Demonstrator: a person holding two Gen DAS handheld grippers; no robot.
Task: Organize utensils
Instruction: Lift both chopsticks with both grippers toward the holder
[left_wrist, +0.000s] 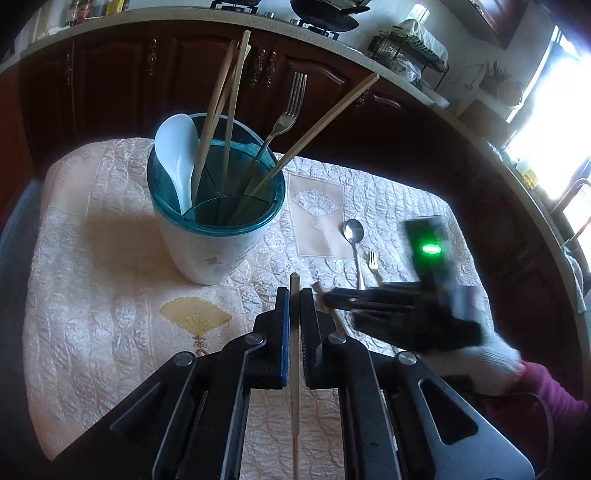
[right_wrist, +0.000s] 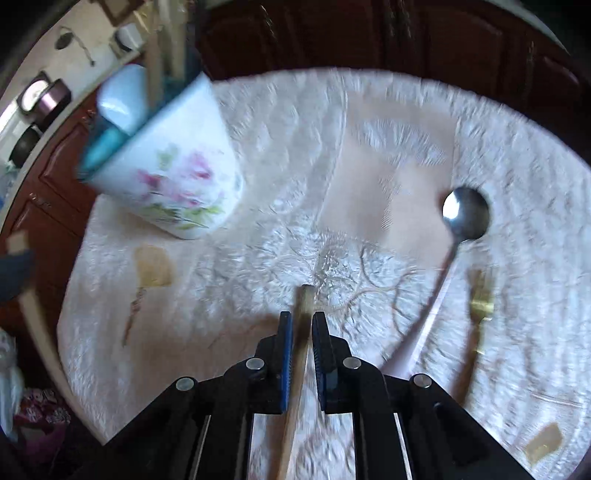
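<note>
Two wooden chopsticks are clamped, one in the left gripper and one in the right gripper, above the quilted cloth, and are best tipped upright before being lowered into the teal-rimmed utensil holder beside its chopsticks.

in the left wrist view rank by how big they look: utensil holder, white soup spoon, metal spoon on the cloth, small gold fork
1. utensil holder
2. white soup spoon
3. metal spoon
4. small gold fork

The spoon and fork are partly hidden by the right gripper, so their order is unsure.
</note>
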